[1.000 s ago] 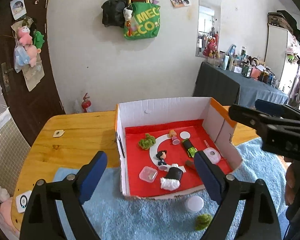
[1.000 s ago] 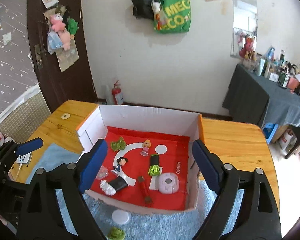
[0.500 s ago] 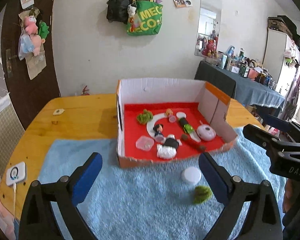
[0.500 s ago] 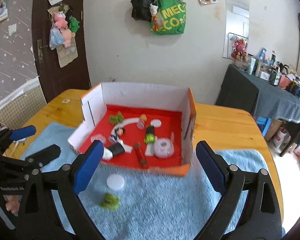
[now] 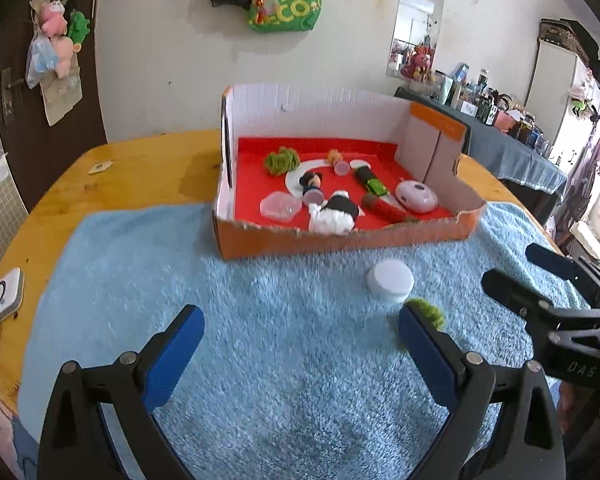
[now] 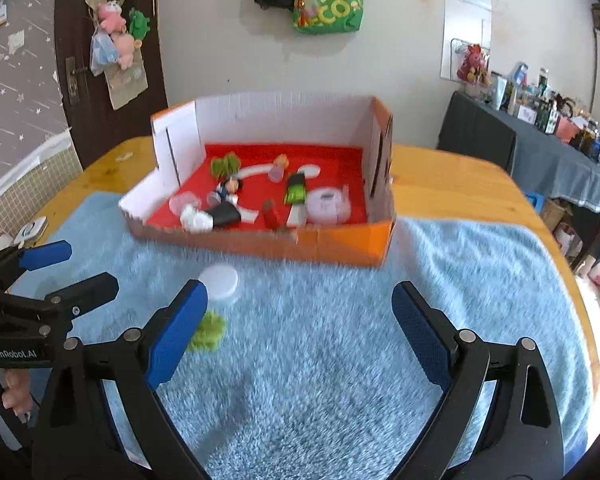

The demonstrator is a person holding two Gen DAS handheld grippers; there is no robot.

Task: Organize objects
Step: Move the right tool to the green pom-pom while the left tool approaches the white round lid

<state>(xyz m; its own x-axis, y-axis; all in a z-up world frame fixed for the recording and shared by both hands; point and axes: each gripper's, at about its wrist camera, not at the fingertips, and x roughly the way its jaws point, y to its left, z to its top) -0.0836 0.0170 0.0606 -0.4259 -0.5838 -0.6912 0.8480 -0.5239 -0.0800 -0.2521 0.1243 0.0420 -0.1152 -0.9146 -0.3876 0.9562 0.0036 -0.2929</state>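
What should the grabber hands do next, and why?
Probably bring the right gripper down over the green fuzzy ball on the blue towel. It and the white lid lie outside the box, and both grippers are open and empty.

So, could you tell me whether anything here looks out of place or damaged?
Yes: a white jar and a green fuzzy ball lie on the blue towel outside the box, whose front edge looks ragged and torn.

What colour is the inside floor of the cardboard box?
Red, with a white curved mark; the cardboard box floor shows best in the left wrist view.
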